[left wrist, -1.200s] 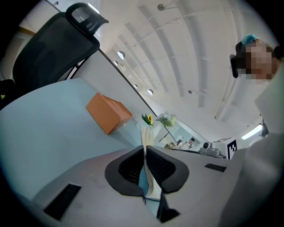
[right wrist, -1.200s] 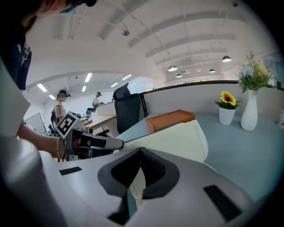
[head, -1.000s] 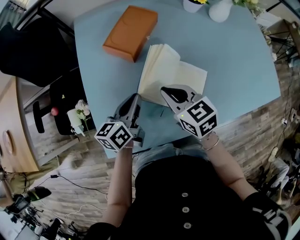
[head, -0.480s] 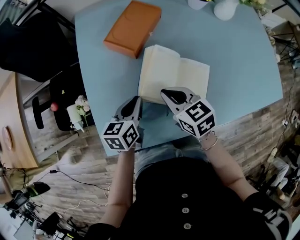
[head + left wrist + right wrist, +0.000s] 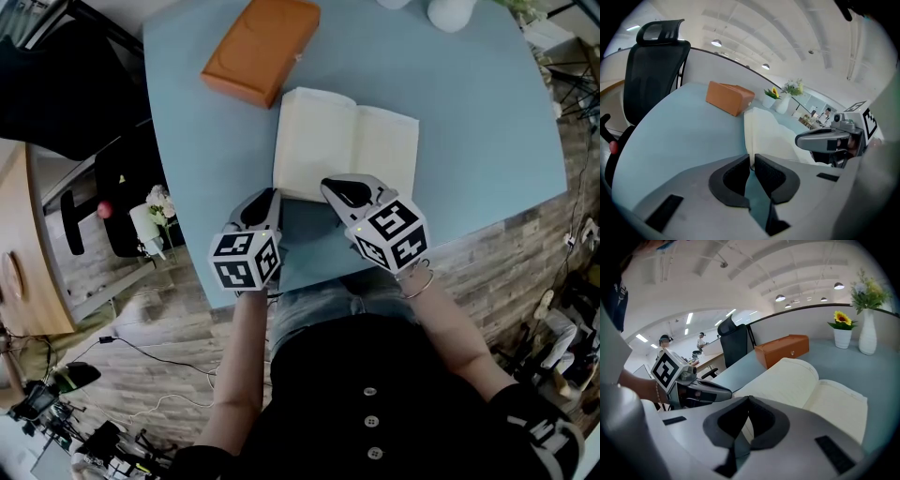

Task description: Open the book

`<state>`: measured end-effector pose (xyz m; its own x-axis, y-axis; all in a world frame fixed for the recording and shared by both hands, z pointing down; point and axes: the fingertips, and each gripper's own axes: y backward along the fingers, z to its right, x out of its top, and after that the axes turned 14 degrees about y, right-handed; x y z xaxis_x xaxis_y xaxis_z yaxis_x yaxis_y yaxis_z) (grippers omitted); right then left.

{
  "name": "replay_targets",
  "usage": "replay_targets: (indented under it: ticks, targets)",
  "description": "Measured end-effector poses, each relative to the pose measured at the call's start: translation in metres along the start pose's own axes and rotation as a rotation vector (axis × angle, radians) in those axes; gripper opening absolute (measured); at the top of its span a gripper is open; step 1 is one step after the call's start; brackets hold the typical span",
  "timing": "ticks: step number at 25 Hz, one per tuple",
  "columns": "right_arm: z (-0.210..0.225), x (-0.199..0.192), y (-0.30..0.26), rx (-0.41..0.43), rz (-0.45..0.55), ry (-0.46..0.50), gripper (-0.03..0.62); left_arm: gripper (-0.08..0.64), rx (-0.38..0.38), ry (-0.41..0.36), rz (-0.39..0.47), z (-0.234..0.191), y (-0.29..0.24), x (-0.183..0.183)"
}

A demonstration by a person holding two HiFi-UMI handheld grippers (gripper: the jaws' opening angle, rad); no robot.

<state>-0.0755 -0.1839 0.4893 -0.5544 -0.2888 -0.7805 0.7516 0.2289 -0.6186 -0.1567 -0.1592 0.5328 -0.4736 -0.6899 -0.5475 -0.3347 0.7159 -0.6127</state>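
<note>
Since a moment ago the left-hand pages of the book [image 5: 345,150], which stood fanned up, have settled down flat, and both hands have sunk a little towards the person's lap. From where I stand the book now lies open, its cream pages smooth and faintly ruled, the left page bulging in a soft curve towards the spine. It sits on the pale blue surface [image 5: 469,141] between an orange box [image 5: 261,49] and the near edge. The left claw [image 5: 270,195] has its dark padded jaws drawn together with nothing between them, its tip just beside the book's near left corner. The right claw [image 5: 328,184] is likewise closed and empty, and its tip lies over the book's near edge by the spine; I cannot tell whether it touches the paper. The box is a plain rectangular block with rounded edges and a matte skin. The surface is smooth with a curved rim. A tall white vase [image 5: 867,333] and a small white pot [image 5: 842,338] with a yellow flower stand at its far side. A black mesh chair [image 5: 656,70] stands beside the surface, on a floor [image 5: 525,272] of grey-brown wood planks.
</note>
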Motion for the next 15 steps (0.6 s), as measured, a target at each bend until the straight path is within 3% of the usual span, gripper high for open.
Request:
replay_targets:
  ticks: [9, 15]
  targets:
    - [0.006, -0.008, 0.004, -0.017, -0.013, -0.02, 0.002, 0.028, 0.065, -0.067, -0.06, -0.007, -0.006, -0.005]
    - [0.003, -0.012, 0.008, -0.03, -0.017, -0.021, 0.002, 0.028, 0.065, -0.111, -0.067, -0.007, -0.003, -0.006]
